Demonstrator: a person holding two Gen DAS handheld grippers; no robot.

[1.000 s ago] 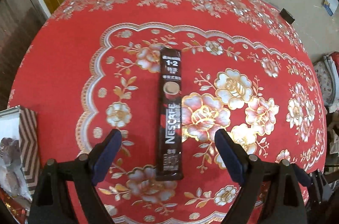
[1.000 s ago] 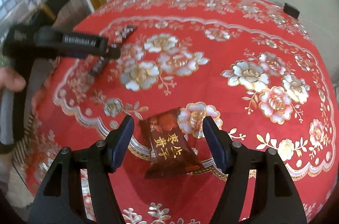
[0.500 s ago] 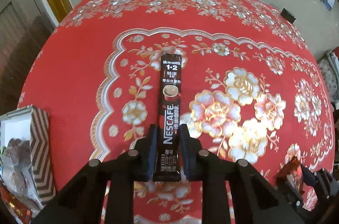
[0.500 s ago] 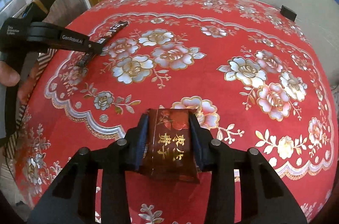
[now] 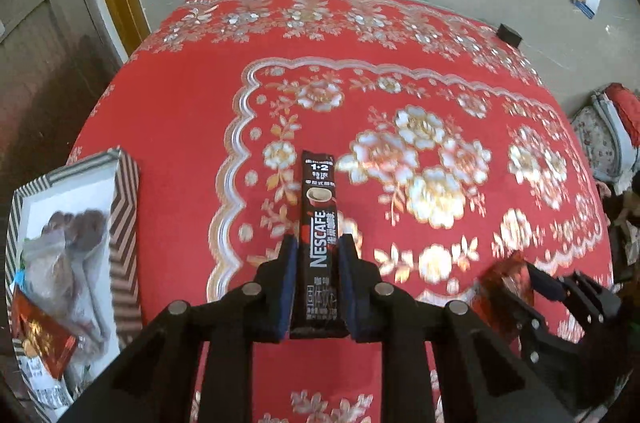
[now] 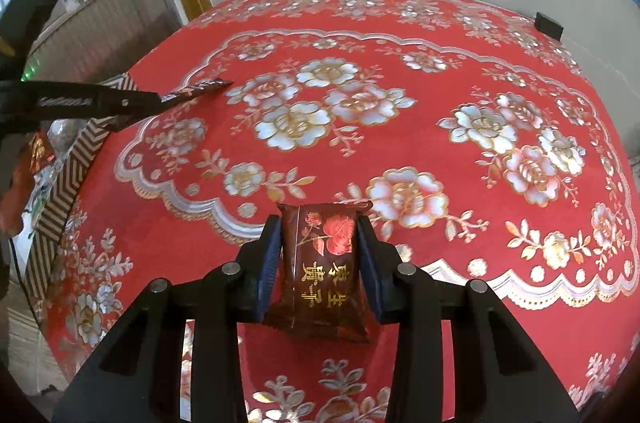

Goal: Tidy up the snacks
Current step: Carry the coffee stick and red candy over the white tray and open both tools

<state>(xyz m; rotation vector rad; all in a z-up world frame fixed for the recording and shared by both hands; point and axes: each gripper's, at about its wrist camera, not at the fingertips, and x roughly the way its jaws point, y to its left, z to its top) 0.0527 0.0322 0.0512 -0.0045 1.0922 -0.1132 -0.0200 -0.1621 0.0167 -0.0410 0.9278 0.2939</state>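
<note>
My left gripper (image 5: 318, 255) is shut on a dark brown Nescafe coffee stick (image 5: 319, 215) and holds it above the red floral tablecloth (image 5: 180, 111). My right gripper (image 6: 320, 247) is shut on a dark red date candy packet (image 6: 324, 263) with gold characters, lifted off the cloth. In the right wrist view the left gripper (image 6: 156, 101) shows at the left with the stick (image 6: 200, 89) pointing out of it. In the left wrist view the right gripper (image 5: 532, 283) and its packet (image 5: 504, 283) show at the lower right.
A striped box (image 5: 124, 207) with a white inside stands at the table's left edge and holds bagged snacks (image 5: 64, 255) and a red packet (image 5: 40, 335); it also shows in the right wrist view (image 6: 68, 175). A small black object (image 6: 548, 25) lies at the far right edge. A wall is behind.
Both grippers closed from wide open onto their items, then lifted them off the cloth. The left gripper with the stick has moved toward the striped box.
</note>
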